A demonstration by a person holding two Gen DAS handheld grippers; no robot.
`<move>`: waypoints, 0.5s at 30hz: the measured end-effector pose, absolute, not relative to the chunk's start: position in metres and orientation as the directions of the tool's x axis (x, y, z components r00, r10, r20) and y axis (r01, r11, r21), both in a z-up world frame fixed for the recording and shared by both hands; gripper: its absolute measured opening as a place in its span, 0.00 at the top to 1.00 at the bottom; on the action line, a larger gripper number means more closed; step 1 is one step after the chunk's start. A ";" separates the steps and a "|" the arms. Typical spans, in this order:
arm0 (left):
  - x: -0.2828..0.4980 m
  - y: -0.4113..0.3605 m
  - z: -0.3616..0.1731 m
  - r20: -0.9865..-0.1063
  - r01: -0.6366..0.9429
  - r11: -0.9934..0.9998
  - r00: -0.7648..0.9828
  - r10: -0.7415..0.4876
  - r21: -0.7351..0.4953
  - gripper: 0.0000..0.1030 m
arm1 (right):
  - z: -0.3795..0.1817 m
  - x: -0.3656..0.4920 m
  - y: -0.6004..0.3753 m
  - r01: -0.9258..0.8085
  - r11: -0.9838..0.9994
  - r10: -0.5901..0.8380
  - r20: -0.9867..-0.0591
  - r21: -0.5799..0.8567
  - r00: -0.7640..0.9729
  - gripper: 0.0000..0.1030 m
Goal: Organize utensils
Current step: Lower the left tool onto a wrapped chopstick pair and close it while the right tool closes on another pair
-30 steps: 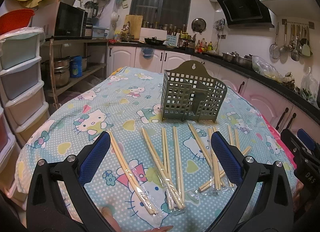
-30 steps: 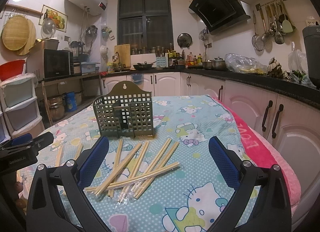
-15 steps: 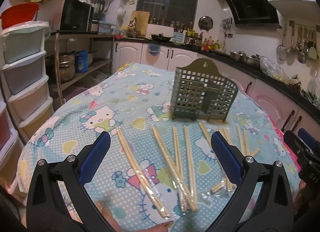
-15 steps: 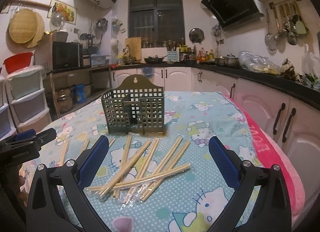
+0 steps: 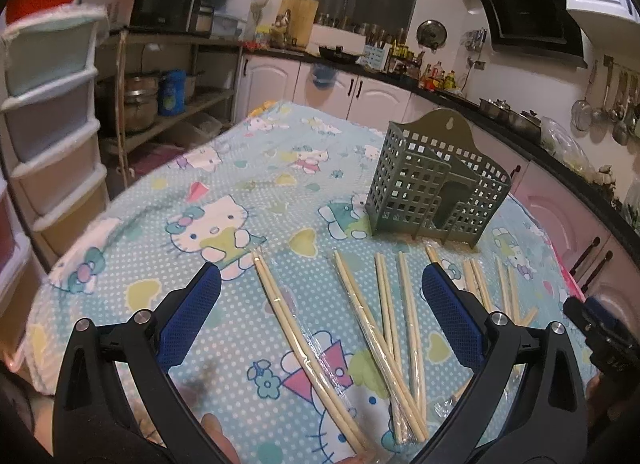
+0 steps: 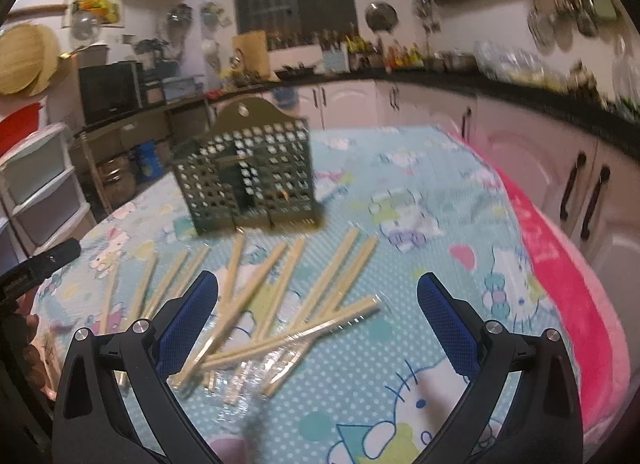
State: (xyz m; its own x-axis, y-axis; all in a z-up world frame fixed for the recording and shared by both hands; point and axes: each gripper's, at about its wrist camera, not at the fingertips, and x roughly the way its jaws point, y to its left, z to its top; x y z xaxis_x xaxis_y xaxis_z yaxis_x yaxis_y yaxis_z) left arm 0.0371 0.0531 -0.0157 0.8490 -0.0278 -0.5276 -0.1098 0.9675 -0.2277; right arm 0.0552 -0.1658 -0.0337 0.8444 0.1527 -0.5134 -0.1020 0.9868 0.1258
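Landmark = green slotted holder, standing upright on the Hello Kitty cloth, w/ nothing visible inside it through the lattice. All the chopsticks lie flat on the cloth on the near side of the holder, fanned out w/ tips pointing roughly toward it; several are in clear plastic sleeves. In the left wrist view one wrapped pair lies apart, near and left of the holder, while a tighter bunch sits straight in front of it. In the right wrist view the pile crosses over itself just in front of the holder, w/ crinkled wrappers at the near ends. Left gripper is spread wide, holding nothing, above the wrapped pair and the bunch. Right gripper is likewise released and bare, over the crossed pile; that view is motion-blurred. Step in hand, as I read it: approach, pre-grasp, nothing sorted yet. Next move prob. calls for picking one pair, lowering so the pads straddle it across the shafts, closing, then tipping it upright and dropping it into a compartment. Crossed sticks and slippery wrap could make a clean single-pair pick awkward.
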 end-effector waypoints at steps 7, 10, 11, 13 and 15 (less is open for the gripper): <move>0.061 0.053 -0.029 -0.574 -0.040 0.958 0.807 -0.137 -0.284 0.10 | -0.053 0.076 -0.181 -0.058 0.976 0.176 -0.599 0.210 0.781 0.06; 0.071 0.050 -0.035 -0.592 -0.003 0.952 0.784 -0.187 -0.305 0.11 | -0.061 0.084 -0.185 -0.050 0.966 0.203 -0.631 0.253 0.749 0.06; 0.074 0.049 -0.038 -0.598 0.003 0.950 0.776 -0.199 -0.311 0.11 | -0.064 0.087 -0.186 -0.045 0.962 0.213 -0.640 0.269 0.738 0.08; 0.084 0.050 -0.043 -0.622 0.008 0.943 0.750 -0.226 -0.334 0.13 | -0.068 0.092 -0.189 -0.040 0.953 0.236 -0.652 0.301 0.720 0.13; 0.093 0.051 -0.048 -0.644 0.002 0.937 0.725 -0.242 -0.349 0.19 | -0.074 0.098 -0.192 -0.030 0.944 0.255 -0.671 0.328 0.696 0.18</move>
State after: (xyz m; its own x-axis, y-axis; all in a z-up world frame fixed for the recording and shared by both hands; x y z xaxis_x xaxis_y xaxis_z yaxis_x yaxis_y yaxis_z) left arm 0.0927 0.0509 -0.0484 0.7255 -0.2420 -0.6443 0.0024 0.9370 -0.3493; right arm 0.0980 -0.1916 -0.0740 0.6962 0.2554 -0.6708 -0.0303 0.9442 0.3280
